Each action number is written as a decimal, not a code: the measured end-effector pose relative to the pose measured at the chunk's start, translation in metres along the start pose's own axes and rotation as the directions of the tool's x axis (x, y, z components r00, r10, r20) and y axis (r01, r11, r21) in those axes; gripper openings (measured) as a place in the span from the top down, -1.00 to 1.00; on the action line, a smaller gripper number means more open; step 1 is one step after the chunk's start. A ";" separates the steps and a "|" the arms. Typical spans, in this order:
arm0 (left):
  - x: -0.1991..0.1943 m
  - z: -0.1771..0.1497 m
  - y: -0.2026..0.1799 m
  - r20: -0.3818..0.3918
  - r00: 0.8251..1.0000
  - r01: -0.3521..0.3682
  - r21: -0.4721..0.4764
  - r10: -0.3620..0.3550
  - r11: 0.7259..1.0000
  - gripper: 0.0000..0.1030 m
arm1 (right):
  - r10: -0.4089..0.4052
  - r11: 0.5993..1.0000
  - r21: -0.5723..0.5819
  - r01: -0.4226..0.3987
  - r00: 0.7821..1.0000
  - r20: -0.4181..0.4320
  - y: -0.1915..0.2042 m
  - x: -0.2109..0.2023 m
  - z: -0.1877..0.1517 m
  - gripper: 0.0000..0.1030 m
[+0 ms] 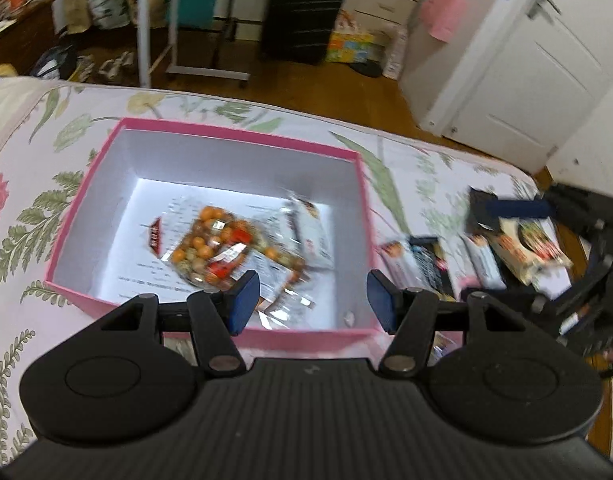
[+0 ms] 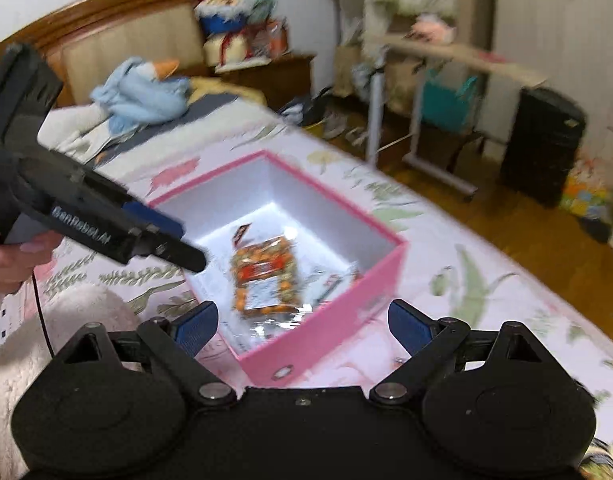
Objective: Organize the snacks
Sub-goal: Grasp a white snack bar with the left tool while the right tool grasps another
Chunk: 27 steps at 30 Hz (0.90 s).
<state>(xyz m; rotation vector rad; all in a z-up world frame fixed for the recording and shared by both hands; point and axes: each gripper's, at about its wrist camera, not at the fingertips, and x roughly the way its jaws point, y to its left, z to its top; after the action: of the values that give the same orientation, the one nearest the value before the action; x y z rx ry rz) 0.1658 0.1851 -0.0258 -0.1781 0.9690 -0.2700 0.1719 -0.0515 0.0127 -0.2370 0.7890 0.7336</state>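
Below both empty, parted jaws, snack bag (image 1: 210, 252) lies in pink box (image 1: 242, 130).

Below the left hand-held gripper (image 1: 312, 300), black with blue pads (image 1: 242, 304), sits a box (image 1: 210, 130) pink outside and white inside. In it lies a clear snack bag (image 1: 210, 248) of orange and pale green balls with a red label. The bed cover (image 1: 46, 184) under the box is pale pink with green leaves and a red flower. To the right of that gripper lie black, white and cream snack packets (image 1: 482, 256). The right hand-held gripper (image 2: 302, 328) is black with blue pads too.
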 end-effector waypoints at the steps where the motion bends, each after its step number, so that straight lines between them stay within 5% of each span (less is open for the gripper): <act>1: -0.003 -0.001 -0.008 -0.009 1.000 0.007 0.017 -0.007 1.000 -0.13 | -0.024 1.000 0.004 0.024 1.000 -0.001 -0.002 -0.012 -0.002 -0.83; 6: -0.006 -0.011 -0.055 -0.040 0.999 0.039 0.093 -0.035 0.995 -0.13 | -0.106 0.994 0.008 0.107 0.991 -0.080 -0.013 -0.045 -0.010 -0.83; 13: 0.032 -0.034 -0.109 -0.102 0.993 0.066 0.088 -0.056 0.994 -0.13 | -0.136 0.963 0.220 0.154 0.986 -0.095 -0.056 -0.061 -0.047 -0.75; 18: 0.075 -0.049 -0.126 -0.122 0.992 -0.012 0.039 0.017 0.999 -0.13 | -0.148 0.899 0.408 0.157 0.987 -0.055 -0.089 -0.034 -0.093 -0.41; 22: 0.107 -0.058 -0.128 -0.099 0.991 -0.095 -0.012 0.093 0.995 -0.13 | -0.290 0.816 0.504 0.283 0.955 -0.068 -0.112 -0.004 -0.128 -0.40; 27: 0.138 -0.069 -0.130 -0.051 0.992 -0.117 -0.045 0.115 0.992 -0.13 | -0.340 0.800 0.491 0.345 0.935 -0.102 -0.125 0.026 -0.150 -0.34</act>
<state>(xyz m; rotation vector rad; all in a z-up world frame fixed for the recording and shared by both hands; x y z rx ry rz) 0.1629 0.0174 -0.1377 -0.1589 1.0306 -0.1448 0.1849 -0.1984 -0.1188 0.0935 0.8896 0.1639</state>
